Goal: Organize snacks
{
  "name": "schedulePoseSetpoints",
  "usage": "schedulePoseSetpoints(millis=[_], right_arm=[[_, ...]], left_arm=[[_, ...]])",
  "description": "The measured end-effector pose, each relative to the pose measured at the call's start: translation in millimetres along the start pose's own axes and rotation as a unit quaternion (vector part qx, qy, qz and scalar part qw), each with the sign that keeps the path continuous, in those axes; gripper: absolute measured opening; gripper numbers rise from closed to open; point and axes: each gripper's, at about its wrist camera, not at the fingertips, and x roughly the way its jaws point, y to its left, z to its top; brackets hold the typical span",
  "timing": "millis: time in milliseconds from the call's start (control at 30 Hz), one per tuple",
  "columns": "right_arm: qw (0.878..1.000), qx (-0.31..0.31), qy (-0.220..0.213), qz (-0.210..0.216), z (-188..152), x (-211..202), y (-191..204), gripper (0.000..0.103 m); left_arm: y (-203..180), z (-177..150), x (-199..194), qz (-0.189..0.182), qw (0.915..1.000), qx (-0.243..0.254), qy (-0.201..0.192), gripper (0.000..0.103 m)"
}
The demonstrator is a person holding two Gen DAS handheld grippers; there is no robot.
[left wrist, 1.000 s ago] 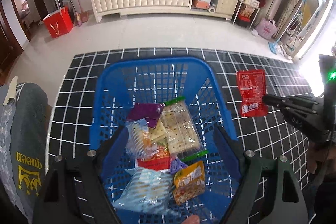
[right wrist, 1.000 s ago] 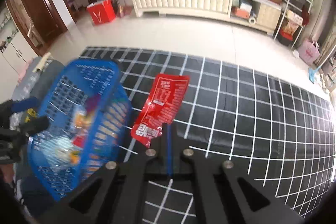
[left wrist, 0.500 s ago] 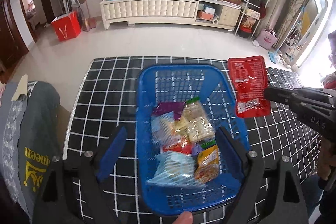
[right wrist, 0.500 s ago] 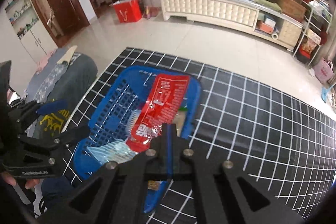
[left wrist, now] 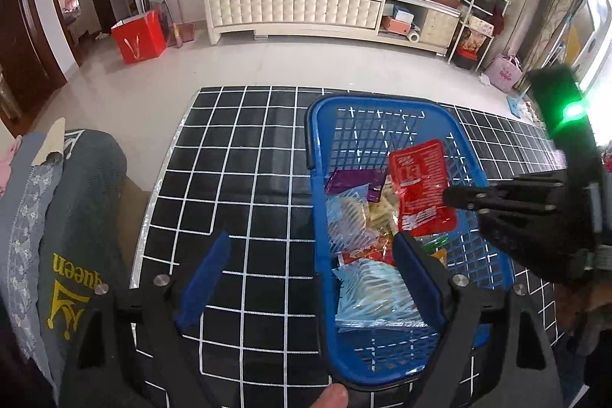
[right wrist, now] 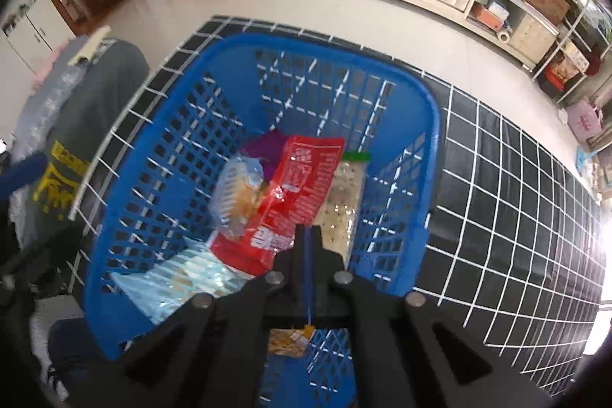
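The red snack packet [right wrist: 302, 194] was out over the black grid-patterned bench a second ago, beside the basket; now it hangs inside the rim of the blue basket [right wrist: 432, 125], and the basket itself sits further toward three o'clock in the left wrist view than it did. The right hand-held gripper [right wrist: 306, 236] has its jaws pressed together on the packet's lower edge, the packet dangling tilted above the pile with its far end toward twelve o'clock. Beneath it lie other snacks: a purple packet [right wrist: 266, 144] at the far end, a clear cracker pack with a green end [right wrist: 346, 186] toward three o'clock, a pale striped bag [right wrist: 237, 194] toward nine o'clock, and a light-blue striped bag [right wrist: 179, 278] at the near end toward seven o'clock. The left hand-held gripper [left wrist: 317, 262] stands with its jaws wide apart and nothing between the pads, one blue-padded finger [left wrist: 206, 278] over the bare bench [left wrist: 244, 155], the other over the basket's near half. A fingertip [left wrist: 332, 396] shows at six o'clock against the basket's near rim. A grey cushion with yellow lettering [left wrist: 76, 217] lies off the bench at nine o'clock.
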Motion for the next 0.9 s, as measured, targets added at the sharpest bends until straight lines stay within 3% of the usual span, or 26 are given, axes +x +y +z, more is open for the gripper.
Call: schedulePoseSetpoints(millis=[133, 233, 267, 400, 533, 800, 867, 900], right_arm=[[0.999, -0.011, 0.005, -0.050, -3, 6, 7, 0.001], [0.998, -0.014, 0.001, -0.060, -4, 5, 8, 0.003], [0.998, -0.014, 0.000, -0.062, -4, 3, 9, 0.008], [0.998, -0.007, -0.023, -0.056, -11, -12, 10, 0.061], [0.996, -0.003, -0.064, -0.059, -25, -42, 11, 0.065], [0.988, 0.042, -0.139, -0.041, -74, -122, -3, 0.065], [0.985, 0.051, -0.158, -0.041, -90, -142, -6, 0.065], [0.983, 0.051, -0.170, -0.044, -98, -152, -6, 0.066]], left_arm=[[6, -2, 2, 0.004, 1.0000, 0.000, -0.005, 0.085], [9, -4, 3, -0.004, 0.9999, -0.009, -0.008, 0.085], [9, -5, 4, -0.006, 0.9999, -0.010, -0.008, 0.085], [7, -10, 2, -0.009, 0.9999, -0.010, -0.011, 0.085], [-1, -13, -7, -0.003, 0.9997, 0.001, -0.024, 0.091], [-25, -27, -44, -0.011, 0.9978, 0.017, -0.063, 0.093], [-35, -32, -58, -0.017, 0.9965, 0.019, -0.079, 0.103], [-41, -36, -66, -0.022, 0.9955, 0.023, -0.089, 0.103]])
